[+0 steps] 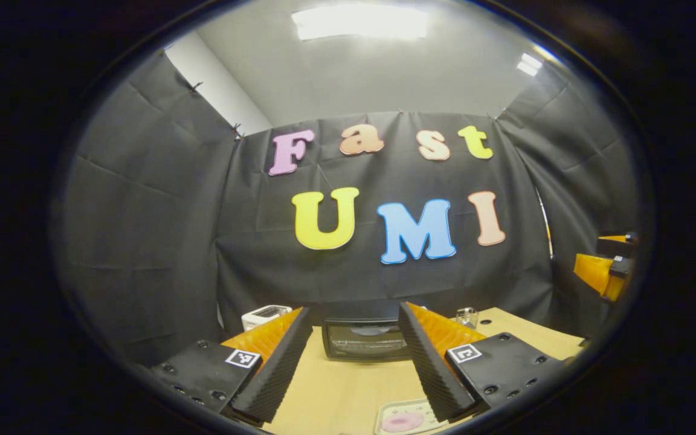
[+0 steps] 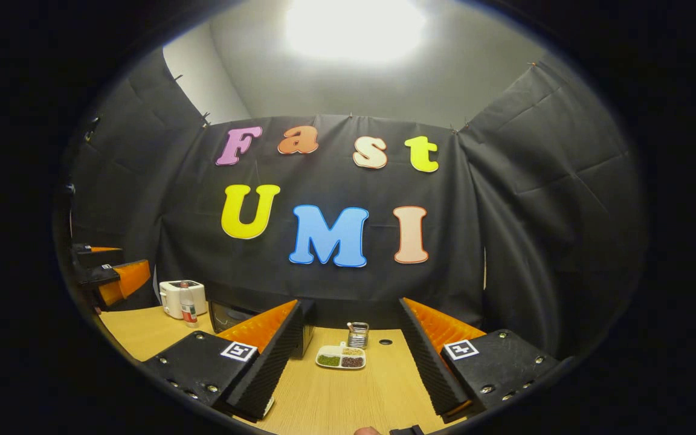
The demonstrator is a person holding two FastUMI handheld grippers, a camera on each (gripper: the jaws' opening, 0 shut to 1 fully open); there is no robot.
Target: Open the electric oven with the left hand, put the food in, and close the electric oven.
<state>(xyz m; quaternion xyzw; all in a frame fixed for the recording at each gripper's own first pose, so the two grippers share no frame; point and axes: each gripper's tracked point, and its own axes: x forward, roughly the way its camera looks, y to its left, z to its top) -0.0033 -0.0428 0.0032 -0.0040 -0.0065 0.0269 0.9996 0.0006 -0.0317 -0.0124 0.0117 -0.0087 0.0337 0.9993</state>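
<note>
No brand or label on any object can be read; the only printed marks are the small black-and-white square tags (image 1: 243, 357) on the grippers' black bodies. The oven (image 1: 365, 339) is a low black box with a dark glass door, shut, standing at the bench's (image 1: 336, 393) far edge against the black cloth wall. In the left gripper view it lies straight ahead, between and beyond the two fingers of the left gripper (image 1: 354, 362), well apart from their tips; that gripper's jaws are spread wide with nothing between them. The food (image 1: 402, 421), a pink ring-shaped piece on a pale plate (image 1: 429, 414), sits at the bench's near edge, just beside the inner face of the finger on the view's right; whether they touch cannot be told. A white appliance (image 1: 265, 314) stands at the far edge left of the oven, and a small glass (image 1: 466, 316) to its right. In the right gripper view the right gripper (image 2: 351, 353) also has its jaws wide apart and empty; the oven (image 2: 233, 315) is partly hidden behind the finger on the view's left. Ahead between the fingers lie a divided dish (image 2: 341, 357) with green and dark contents and a metal holder (image 2: 357, 333); a bottle (image 2: 188, 305) stands before the white appliance.
</note>
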